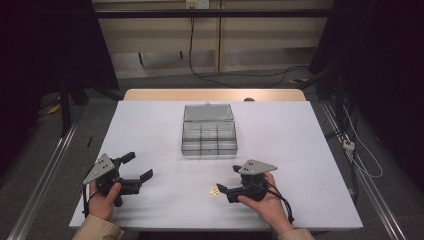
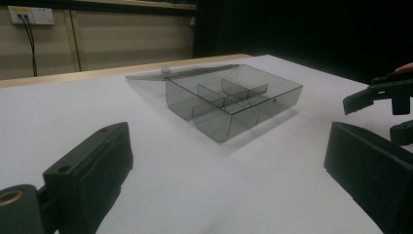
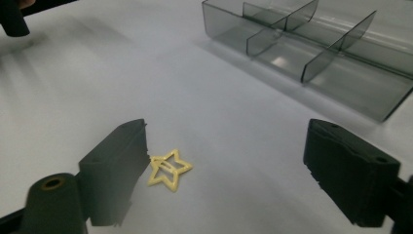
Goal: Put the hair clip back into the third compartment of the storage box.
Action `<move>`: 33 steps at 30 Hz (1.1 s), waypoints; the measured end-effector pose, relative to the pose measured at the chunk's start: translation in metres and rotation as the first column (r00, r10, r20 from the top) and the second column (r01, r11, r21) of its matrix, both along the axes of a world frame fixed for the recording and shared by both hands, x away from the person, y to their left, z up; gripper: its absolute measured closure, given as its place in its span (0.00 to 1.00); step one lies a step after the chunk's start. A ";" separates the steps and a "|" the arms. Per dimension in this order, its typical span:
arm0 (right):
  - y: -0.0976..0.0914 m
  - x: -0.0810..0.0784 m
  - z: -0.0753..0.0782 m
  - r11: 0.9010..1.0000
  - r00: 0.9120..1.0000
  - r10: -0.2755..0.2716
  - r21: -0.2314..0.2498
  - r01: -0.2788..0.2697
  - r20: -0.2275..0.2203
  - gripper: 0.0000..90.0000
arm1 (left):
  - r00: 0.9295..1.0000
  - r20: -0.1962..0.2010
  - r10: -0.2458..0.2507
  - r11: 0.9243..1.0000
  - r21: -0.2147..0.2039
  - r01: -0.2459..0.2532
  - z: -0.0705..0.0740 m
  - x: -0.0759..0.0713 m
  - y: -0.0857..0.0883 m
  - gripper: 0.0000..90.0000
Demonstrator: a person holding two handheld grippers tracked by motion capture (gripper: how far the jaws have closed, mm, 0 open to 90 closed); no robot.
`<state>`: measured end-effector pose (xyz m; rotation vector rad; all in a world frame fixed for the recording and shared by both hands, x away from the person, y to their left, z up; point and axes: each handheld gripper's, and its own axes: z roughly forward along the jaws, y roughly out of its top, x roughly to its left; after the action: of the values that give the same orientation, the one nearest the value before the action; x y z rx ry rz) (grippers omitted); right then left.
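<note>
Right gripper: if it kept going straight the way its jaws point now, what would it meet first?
Most likely the yellow star clip, lying on the table just ahead, beside one jaw of the open right gripper. Depth is uncertain.

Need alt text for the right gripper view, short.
A small yellow star-shaped clip lies flat on the white table, between the open black jaws of the right gripper and right beside one of them. Beyond it, a clear grey plastic box with dividers stands open and looks empty.
</note>
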<state>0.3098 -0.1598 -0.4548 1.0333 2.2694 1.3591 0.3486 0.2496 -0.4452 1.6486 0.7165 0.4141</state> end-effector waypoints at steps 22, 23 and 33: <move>0.026 -0.002 -0.008 0.991 0.991 0.095 -0.084 -0.103 -0.097 0.60 | 1.000 0.001 0.001 1.000 0.000 -0.001 0.000 0.000 0.000 0.04; 0.026 -0.003 -0.008 0.990 0.990 0.098 -0.088 -0.106 -0.099 0.61 | 1.000 0.001 0.001 1.000 -0.002 -0.001 0.000 0.000 0.000 0.04; 0.035 -0.003 -0.012 0.983 0.991 0.100 -0.144 -0.113 -0.092 0.72 | 1.000 0.001 0.003 1.000 0.002 -0.003 0.000 0.000 0.000 0.04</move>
<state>0.3064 -0.1248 -0.4665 0.9497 2.4783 1.1835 0.3485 0.2499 -0.4450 1.6489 0.7175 0.4178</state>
